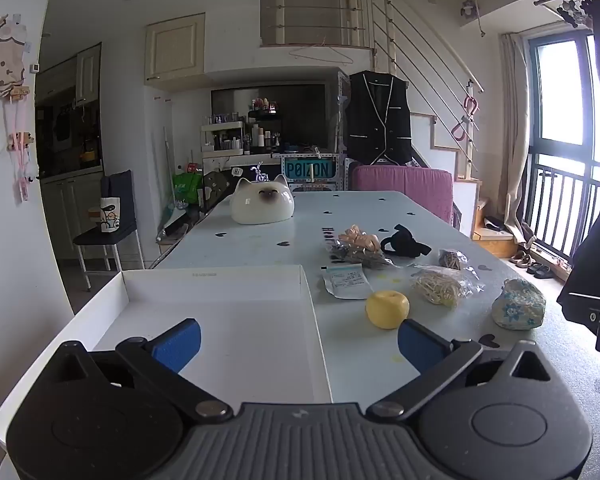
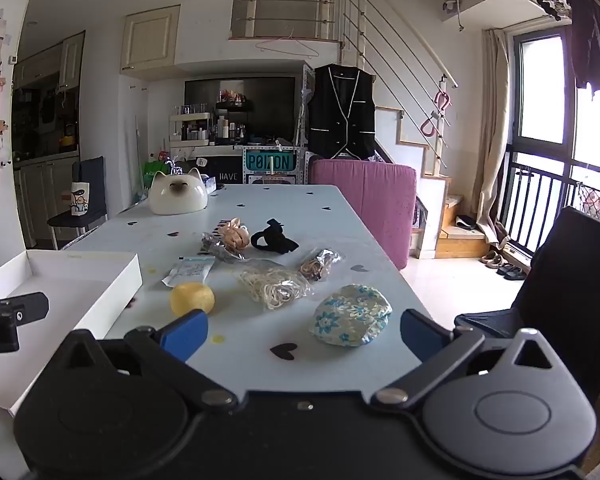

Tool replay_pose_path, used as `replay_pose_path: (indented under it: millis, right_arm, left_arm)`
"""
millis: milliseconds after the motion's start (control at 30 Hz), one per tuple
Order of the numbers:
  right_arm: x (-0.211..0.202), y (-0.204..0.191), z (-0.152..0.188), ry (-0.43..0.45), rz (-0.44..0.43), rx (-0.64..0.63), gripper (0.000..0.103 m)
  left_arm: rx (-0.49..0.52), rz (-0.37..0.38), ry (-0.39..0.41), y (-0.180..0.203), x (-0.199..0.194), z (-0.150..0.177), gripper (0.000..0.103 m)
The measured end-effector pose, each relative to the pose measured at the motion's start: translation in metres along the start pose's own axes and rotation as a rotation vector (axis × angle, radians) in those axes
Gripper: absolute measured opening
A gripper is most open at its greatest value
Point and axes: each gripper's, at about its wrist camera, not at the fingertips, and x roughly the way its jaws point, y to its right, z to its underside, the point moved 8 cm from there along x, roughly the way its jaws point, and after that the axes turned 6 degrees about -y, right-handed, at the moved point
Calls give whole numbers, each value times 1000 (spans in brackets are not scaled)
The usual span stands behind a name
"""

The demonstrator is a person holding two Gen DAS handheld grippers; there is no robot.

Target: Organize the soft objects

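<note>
Long pale blue table with black heart marks, stretching from near to far across both views. White shallow tray on the near left of it, long axis running near to far, floor bare and flat. Left gripper hovering over the tray's right wall, blue pads spread wide, nothing between them; right gripper over the near right part of the table, blue pads likewise spread wide and holding nothing, one tip just in front of the yellow ball, the other just right of the floral pouch. White cat-face container far left on the table, face turned toward the cameras. Floral blue-and-cream pouch nearest on the right, long axis lying left to right, slightly slumped. Clear bag of pale rubber bands just beyond and left of the pouch, long axis slanting from far left to near right. Yellow soft ball near the tray's right wall, apart from it. White flat packet just beyond the ball, pointing near left to far right. Black fabric band farther out, beside a tan ruffled piece on a crinkled bag. Smaller clear bag of brownish bands, possibly hair ties, right of centre.
</note>
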Motion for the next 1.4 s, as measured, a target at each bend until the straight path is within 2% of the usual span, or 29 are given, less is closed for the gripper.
replay_pose_path:
  millis: [1400]
  right_arm:
    - [1, -1, 1, -6, 0, 0, 103]
  left_arm:
    - [-7, 4, -8, 4, 7, 6, 103]
